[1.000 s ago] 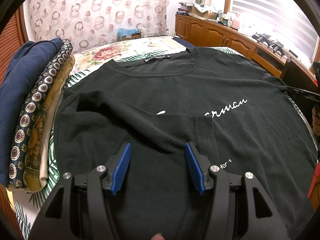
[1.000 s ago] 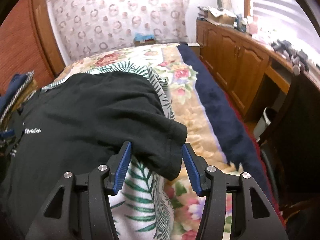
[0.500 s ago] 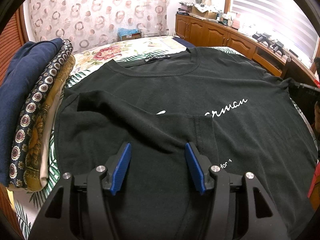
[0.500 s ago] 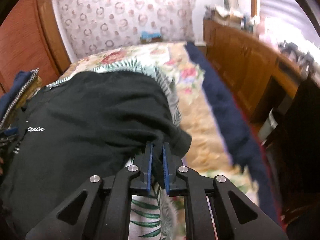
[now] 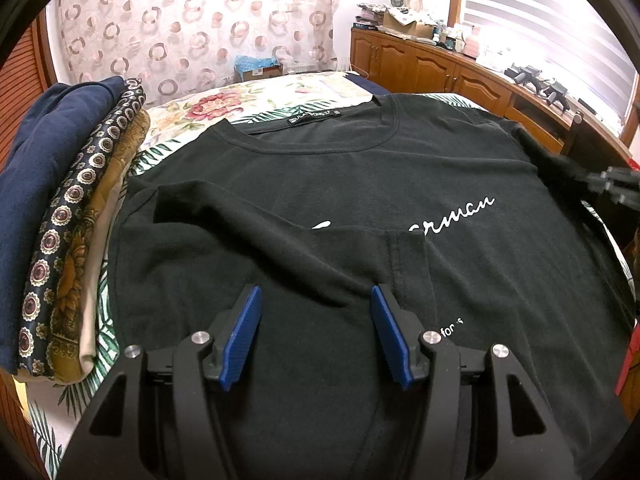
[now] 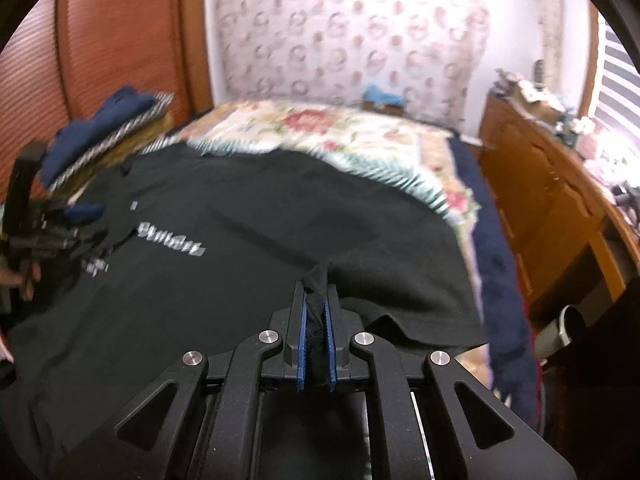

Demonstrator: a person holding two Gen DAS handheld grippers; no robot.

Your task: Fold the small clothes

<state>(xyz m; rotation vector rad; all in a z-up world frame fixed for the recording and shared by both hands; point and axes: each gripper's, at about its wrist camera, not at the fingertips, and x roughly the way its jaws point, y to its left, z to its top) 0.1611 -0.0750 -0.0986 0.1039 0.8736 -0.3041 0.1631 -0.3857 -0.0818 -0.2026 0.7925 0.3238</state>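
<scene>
The black T-shirt is soft matte cotton and lies flat on the flowered bed cover, with its left sleeve folded in over the white script. My left gripper hangs above it, the ribbed blue pads spread and gripping nothing, same as before. My right gripper, open a second ago, now pinches the right sleeve, bunched between its pads.

floral bed cover, ring-patterned curtain; wooden cabinets, bright window blinds, reddish wood panel
</scene>
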